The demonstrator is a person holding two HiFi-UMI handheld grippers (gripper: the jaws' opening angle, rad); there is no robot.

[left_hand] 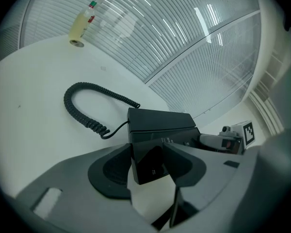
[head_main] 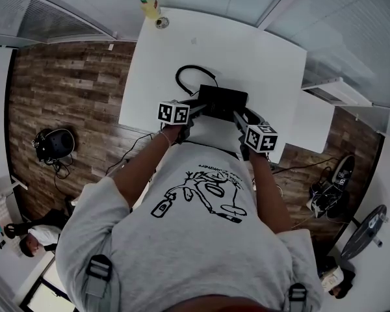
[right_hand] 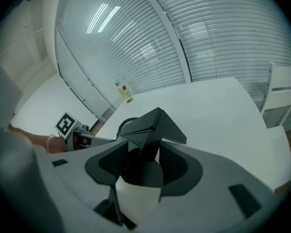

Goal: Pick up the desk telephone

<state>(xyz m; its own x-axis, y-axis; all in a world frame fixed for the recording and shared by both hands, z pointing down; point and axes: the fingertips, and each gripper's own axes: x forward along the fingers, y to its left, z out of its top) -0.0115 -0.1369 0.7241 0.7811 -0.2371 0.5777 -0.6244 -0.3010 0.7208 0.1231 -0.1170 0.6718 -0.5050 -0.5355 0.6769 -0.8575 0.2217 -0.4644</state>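
The black desk telephone [head_main: 222,101] sits near the white table's front edge, with its coiled cord [head_main: 190,77] looping behind it. My left gripper [head_main: 194,112] is shut on the telephone's [left_hand: 160,125] left end; its jaws clamp a corner of the telephone. My right gripper [head_main: 242,125] is shut on the right end of the telephone [right_hand: 153,127], whose black body fills the gap between the jaws. In the left gripper view the cord [left_hand: 82,106] lies curled on the table. Whether the telephone is off the table I cannot tell.
A small bottle [head_main: 149,4] and a tape roll [head_main: 161,23] stand at the table's far edge. The white table [head_main: 253,51] has a side shelf [head_main: 310,125] on the right. Wooden floor lies left, with a headset-like object [head_main: 54,143] on it.
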